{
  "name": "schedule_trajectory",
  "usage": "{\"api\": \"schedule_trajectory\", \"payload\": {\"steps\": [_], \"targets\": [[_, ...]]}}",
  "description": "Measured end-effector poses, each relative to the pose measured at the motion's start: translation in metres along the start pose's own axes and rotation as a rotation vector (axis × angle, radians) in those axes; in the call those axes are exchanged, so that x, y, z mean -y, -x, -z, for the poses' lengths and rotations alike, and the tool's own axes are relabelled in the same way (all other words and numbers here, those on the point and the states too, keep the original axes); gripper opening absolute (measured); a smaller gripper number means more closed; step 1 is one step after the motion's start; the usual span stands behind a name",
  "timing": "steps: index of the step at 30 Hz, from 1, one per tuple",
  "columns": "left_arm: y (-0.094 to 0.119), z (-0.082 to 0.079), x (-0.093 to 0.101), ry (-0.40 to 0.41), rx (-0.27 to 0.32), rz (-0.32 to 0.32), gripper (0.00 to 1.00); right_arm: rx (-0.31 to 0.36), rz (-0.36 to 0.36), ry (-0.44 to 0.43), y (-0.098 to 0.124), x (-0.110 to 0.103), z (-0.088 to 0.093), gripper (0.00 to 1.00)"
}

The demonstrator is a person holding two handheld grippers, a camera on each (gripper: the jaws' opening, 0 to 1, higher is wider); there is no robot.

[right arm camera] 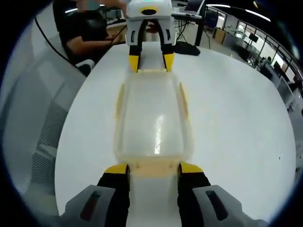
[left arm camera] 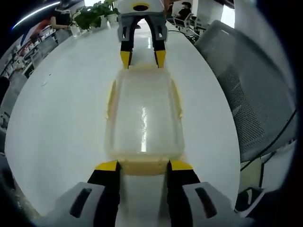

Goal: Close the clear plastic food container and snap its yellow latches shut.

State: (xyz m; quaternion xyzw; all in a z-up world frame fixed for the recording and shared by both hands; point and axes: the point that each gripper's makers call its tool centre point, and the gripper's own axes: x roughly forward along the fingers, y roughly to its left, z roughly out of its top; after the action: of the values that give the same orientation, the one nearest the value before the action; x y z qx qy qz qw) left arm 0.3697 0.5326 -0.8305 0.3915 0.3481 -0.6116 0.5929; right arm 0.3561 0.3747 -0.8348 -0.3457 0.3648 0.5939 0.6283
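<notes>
**Clear container, lid on, flat on bench**

Rectangular clear plastic food container (left arm camera: 143, 118) with pale yellow latches (left arm camera: 110, 99), lid seated on top. Lying lengthwise from 6 to 12 o'clock at centre of both views. Long-side latches flared outward.

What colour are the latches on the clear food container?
Pale yellow latches on the food container, clearest in the right gripper view.

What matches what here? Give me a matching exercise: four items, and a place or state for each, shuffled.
Items:
1. clear plastic food container
2. grey mesh office chair
3. green potted plant
4. left gripper

Places or states:
A. at the far end of the white table
B. beside the table
C. at the container's end latch, jaws open
D. between the two grippers, lid on

Pairs: 1-D, 2-B, 3-A, 4-C
</notes>
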Motion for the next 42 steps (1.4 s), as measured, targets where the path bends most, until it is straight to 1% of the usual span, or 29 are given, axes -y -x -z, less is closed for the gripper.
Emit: {"api": "schedule_trajectory", "payload": {"steps": [4,7,10,13,16,19,25,32,42], "targets": [[0.002,-0.001,0.004,0.003,-0.014,0.001,0.37,0.004,-0.001,0.001,0.001,-0.002,0.001,0.37],[0.007,-0.006,0.004,0.013,-0.002,-0.002,0.37,-0.012,-0.002,0.008,0.003,-0.004,0.002,0.37],[0.011,-0.009,0.005,0.017,-0.002,-0.007,0.37,0.003,-0.001,0.011,0.011,-0.003,-0.001,0.37],[0.015,-0.013,0.005,0.028,0.004,-0.015,0.38,0.007,0.015,0.023,0.018,-0.001,-0.002,0.37],[0.017,-0.019,0.007,0.023,0.003,-0.023,0.38,0.006,0.020,0.031,0.026,-0.003,-0.002,0.37],[0.021,-0.029,0.009,-0.002,0.007,-0.037,0.38,0.010,0.017,0.024,0.035,-0.008,0.000,0.37],[0.025,-0.046,0.010,-0.003,0.024,-0.043,0.38,0.015,0.030,0.031,0.056,-0.011,0.005,0.38],[0.028,-0.065,0.014,-0.001,0.035,-0.043,0.38,0.015,0.046,0.037,0.072,-0.013,0.012,0.38],[0.026,-0.086,0.011,-0.003,0.036,-0.049,0.38,0.015,0.054,0.035,0.092,-0.012,0.023,0.38]]}}
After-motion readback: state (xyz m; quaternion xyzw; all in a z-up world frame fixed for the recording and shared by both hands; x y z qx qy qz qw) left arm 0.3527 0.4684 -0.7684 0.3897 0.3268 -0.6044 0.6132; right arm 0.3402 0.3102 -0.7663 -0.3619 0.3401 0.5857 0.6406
